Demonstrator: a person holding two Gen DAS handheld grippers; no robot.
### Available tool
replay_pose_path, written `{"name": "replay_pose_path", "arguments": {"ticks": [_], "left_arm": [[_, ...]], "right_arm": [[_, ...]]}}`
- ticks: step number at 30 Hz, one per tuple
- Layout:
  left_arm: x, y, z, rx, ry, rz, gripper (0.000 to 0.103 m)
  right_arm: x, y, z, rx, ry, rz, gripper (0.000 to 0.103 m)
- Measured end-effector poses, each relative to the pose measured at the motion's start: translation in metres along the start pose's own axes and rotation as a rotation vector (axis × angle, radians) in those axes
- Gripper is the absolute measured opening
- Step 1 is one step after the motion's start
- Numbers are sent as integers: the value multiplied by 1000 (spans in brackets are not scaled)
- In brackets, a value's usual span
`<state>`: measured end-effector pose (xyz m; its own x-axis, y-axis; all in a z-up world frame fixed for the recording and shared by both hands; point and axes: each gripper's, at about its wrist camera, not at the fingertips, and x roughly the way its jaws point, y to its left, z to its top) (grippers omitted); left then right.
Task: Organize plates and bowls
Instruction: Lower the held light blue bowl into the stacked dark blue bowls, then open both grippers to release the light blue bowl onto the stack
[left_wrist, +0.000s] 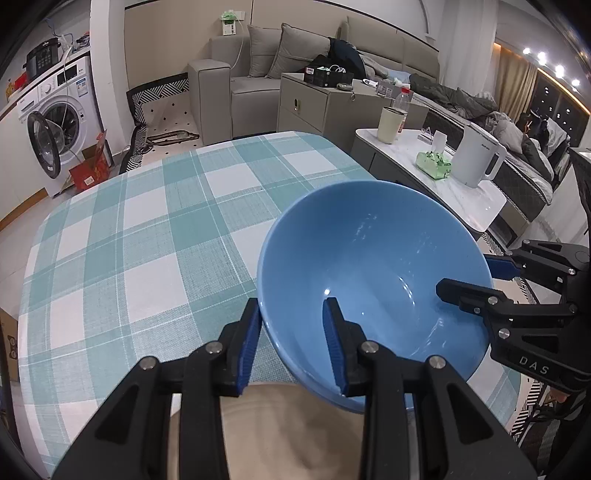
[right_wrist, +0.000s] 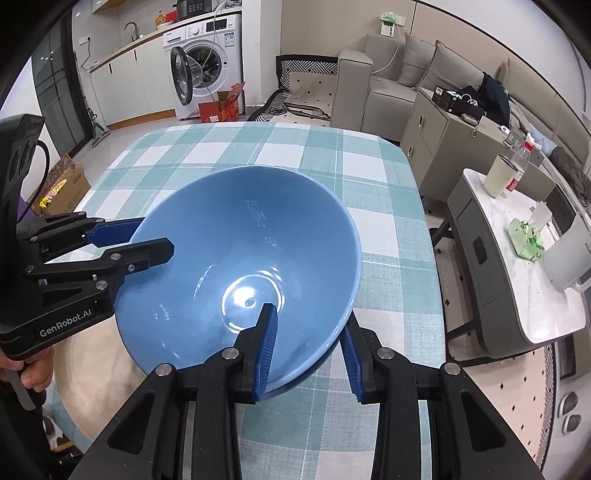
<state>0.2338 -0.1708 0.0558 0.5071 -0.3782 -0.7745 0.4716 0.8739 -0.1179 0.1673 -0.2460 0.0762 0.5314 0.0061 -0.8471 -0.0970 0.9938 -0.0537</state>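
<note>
Left tongs (left_wrist: 291, 339) are clamped on the near-left rim of a big glossy blue ceramic bowl (left_wrist: 373, 273), one finger inside, one outside. Bowl's tilted up over my desk with the teal-and-white checked cloth (left_wrist: 147, 229), a beige plate (left_wrist: 295, 424) just below it. Right tongs (right_wrist: 308, 347) pinch the opposite rim the same way.

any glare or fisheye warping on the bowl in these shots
Left wrist view: faint streaky highlights on the blue bowl, table edge bowed by the lens, dark vignette corners. Right wrist view: a brighter ring of glare in the bowl's bottom, sharp focus, checked tablecloth lines curved.
</note>
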Motion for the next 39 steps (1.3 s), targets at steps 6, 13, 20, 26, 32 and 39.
{"name": "replay_pose_path", "arguments": {"ticks": [6, 13, 20, 26, 32, 39], "left_arm": [[2, 0, 0, 6, 1, 0, 32], [2, 0, 0, 3, 2, -2, 34], [-3, 0, -3, 5, -2, -12, 36], [-13, 4, -6, -15, -26, -9, 58], [-26, 17, -11, -64, -43, -32, 83], [-40, 24, -17, -98, -112, -1, 100]], "right_arm": [[1, 2, 1, -15, -1, -21, 34], [1, 4, 2, -17, -1, -29, 36], [-1, 3, 1, -21, -11, -25, 39], [-16, -1, -1, -12, -70, 16, 57], [-31, -12, -8, 5, -128, 78, 85], [-34, -29, -25, 122, -154, 148, 100]]}}
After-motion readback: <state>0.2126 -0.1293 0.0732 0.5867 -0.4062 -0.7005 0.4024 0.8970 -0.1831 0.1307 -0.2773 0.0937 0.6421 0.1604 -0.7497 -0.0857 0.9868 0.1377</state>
